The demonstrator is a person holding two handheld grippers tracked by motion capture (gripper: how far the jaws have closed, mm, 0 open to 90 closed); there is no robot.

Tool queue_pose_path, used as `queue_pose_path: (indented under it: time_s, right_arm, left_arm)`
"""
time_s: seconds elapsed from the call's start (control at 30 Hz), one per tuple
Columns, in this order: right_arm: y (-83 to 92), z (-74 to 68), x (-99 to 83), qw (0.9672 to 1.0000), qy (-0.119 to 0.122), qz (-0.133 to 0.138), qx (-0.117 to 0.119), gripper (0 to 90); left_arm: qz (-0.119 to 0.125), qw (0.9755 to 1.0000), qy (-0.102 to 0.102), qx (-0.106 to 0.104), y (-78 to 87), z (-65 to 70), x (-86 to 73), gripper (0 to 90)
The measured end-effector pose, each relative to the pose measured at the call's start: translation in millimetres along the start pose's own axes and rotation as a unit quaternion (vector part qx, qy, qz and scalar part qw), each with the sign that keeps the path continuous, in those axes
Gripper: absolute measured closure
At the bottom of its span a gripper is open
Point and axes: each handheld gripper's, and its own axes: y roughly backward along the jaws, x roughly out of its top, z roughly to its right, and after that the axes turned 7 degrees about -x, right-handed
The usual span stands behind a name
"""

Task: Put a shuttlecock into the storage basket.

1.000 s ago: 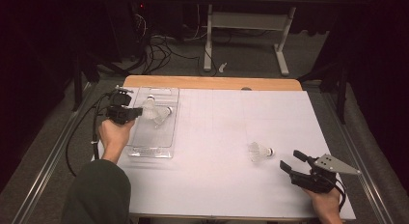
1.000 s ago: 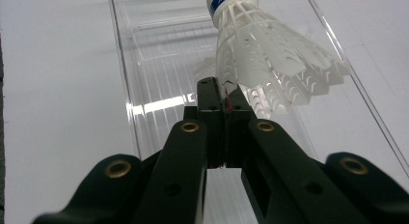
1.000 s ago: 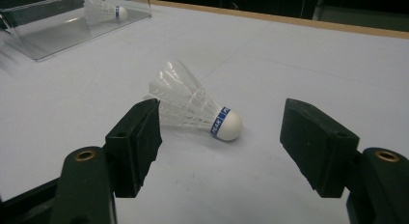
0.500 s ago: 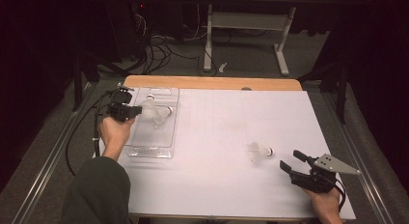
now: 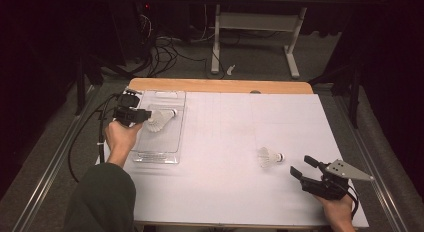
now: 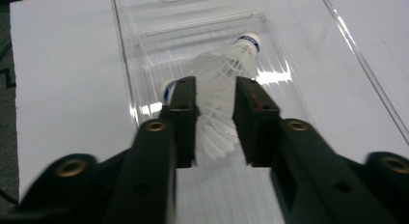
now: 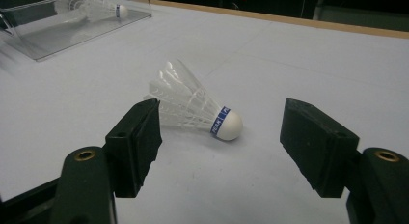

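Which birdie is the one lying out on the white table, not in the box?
Find the white table, then its near right part. The shuttlecock lies there on its side, in front of the right hand-held gripper. Unlike the others, it is outside the clear tray.

Open table mid-span, tray walls leftward

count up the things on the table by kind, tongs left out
shuttlecocks: 3 (2 in the tray, 1 on the table)
tray: 1
total: 4
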Motion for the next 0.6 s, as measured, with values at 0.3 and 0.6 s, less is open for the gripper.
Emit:
queue_pose_path:
  time_s: [0.3, 0.6]
  right_arm:
    - [0.0, -0.1, 0.0, 1.0, 0.0, 0.0, 0.0, 31.2]
    - [0.0, 0.0, 0.0, 1.0, 0.0, 0.0, 0.0, 31.2]
  left_arm:
    - [0.02, 0.9996, -0.013, -0.013, 6.0, 9.6, -2.6, 51.3]
    - [0.043, 0.9987, -0.021, -0.02, 12.1, 13.7, -9.7, 45.2]
